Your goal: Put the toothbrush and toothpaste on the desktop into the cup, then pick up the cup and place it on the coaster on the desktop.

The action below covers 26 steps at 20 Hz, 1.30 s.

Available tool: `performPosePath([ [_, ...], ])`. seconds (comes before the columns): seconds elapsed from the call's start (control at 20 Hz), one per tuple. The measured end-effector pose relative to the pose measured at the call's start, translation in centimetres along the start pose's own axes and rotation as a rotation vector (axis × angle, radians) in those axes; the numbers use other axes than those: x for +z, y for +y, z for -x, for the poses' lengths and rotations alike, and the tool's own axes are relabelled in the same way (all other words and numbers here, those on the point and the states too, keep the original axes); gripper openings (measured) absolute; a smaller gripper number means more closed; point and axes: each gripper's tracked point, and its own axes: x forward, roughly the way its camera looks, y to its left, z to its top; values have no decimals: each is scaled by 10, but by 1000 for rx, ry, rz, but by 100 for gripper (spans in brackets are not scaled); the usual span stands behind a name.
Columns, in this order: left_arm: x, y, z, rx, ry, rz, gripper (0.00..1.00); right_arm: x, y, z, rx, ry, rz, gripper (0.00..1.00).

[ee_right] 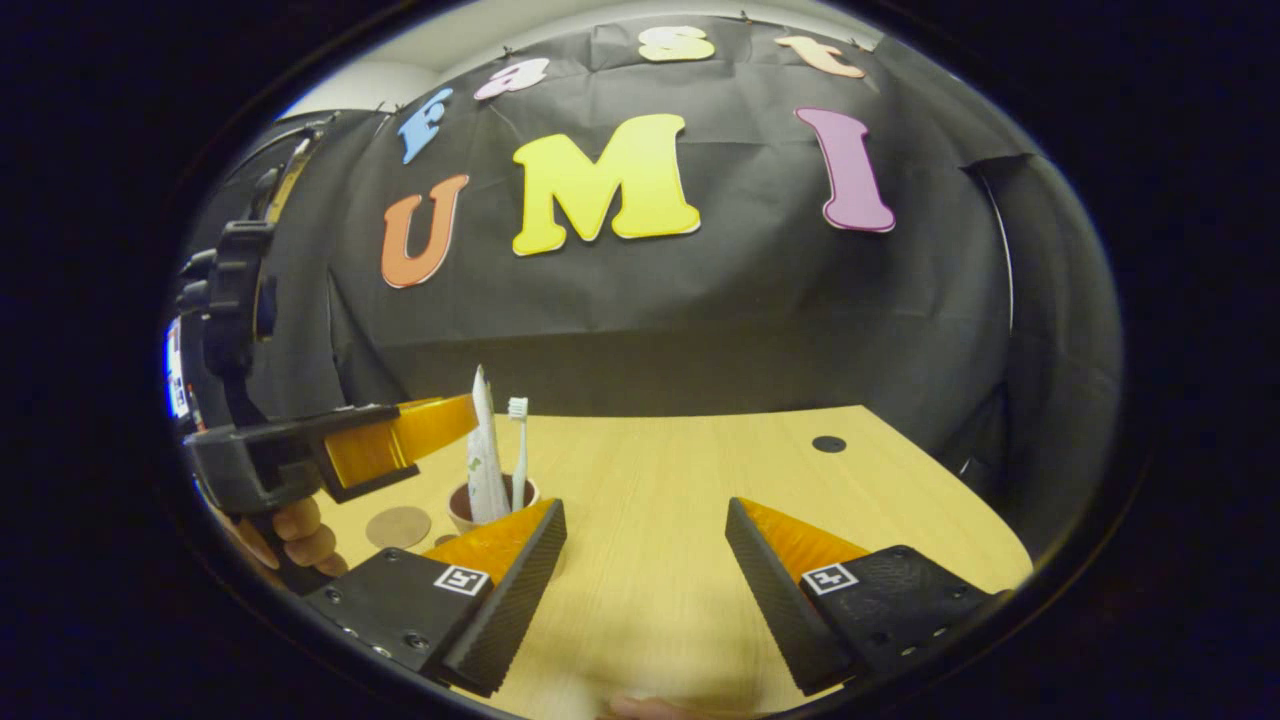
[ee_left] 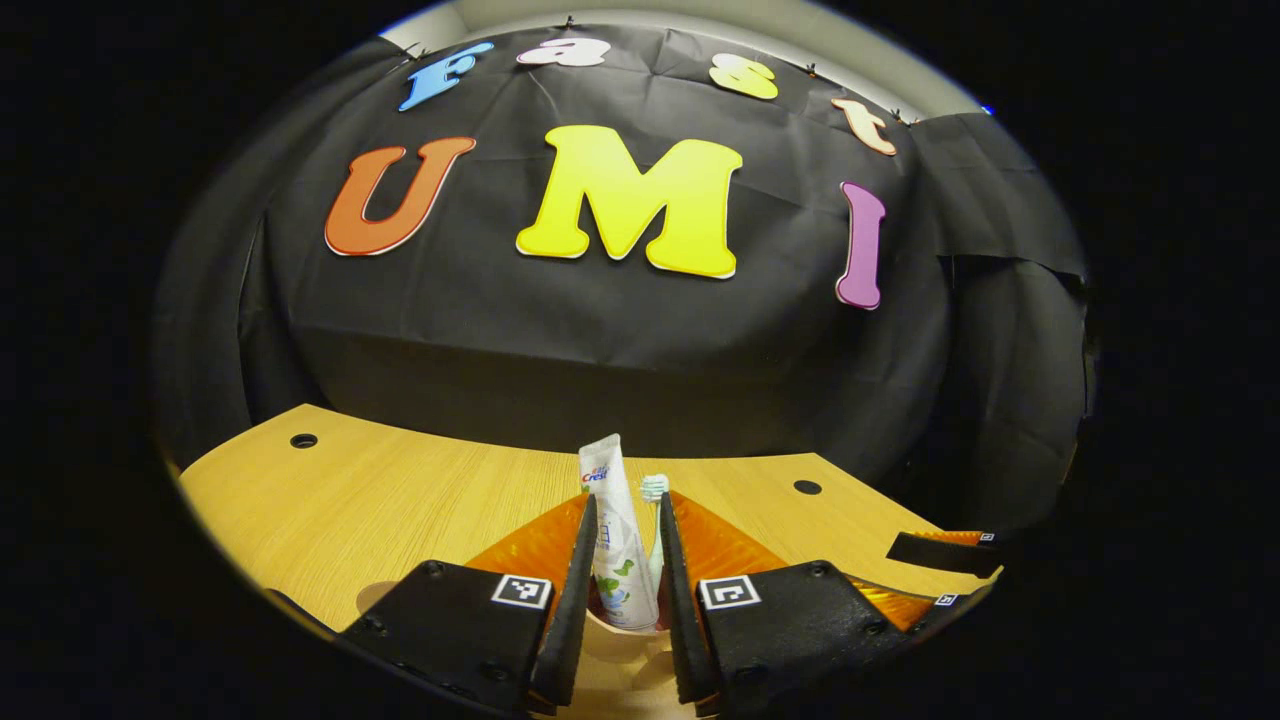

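- Brown round cup stands on the wooden desktop, holding the white toothpaste tube and white toothbrush upright.
- Left gripper: fingers narrow, flanking the tube; contact unclear.
- Right gripper: wide apart, holding nothing.
- Round brown coaster lies just beside the cup.

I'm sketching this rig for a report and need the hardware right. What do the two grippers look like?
Both match. The left gripper and the right gripper each have two wedge-shaped fingers with translucent orange sides, ribbed black inner pads, and black mounts with screws and a square black-and-white marker tag. In the right gripper view, the left gripper has a black frame behind it, held by a bare hand. No sleeves or cables are clear.
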Motion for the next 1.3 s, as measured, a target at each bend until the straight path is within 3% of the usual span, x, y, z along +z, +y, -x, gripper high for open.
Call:
performPosePath([
  [0.25,10,6,39,-24,-11,-43,50,5,33,10,22,20,41,96],
  [0.3,10,8,47,-23,-12,-52,61,6,40,11,22,24,52,97],
  [0.4,10,20,68,-19,-15,-66,72,4,54,11,26,47,68,94],
  [0.85,-15,79,162,70,-55,-177,89,-29,109,-9,38,276,141,98],
  [0.9,-15,86,171,79,-67,-180,97,-30,114,-14,40,303,130,96],
  [0.95,-16,91,180,83,-79,-180,91,-35,116,-19,37,341,118,96],
  [1.3,-35,124,221,83,-70,-125,94,-82,123,-45,23,706,12,96],
])
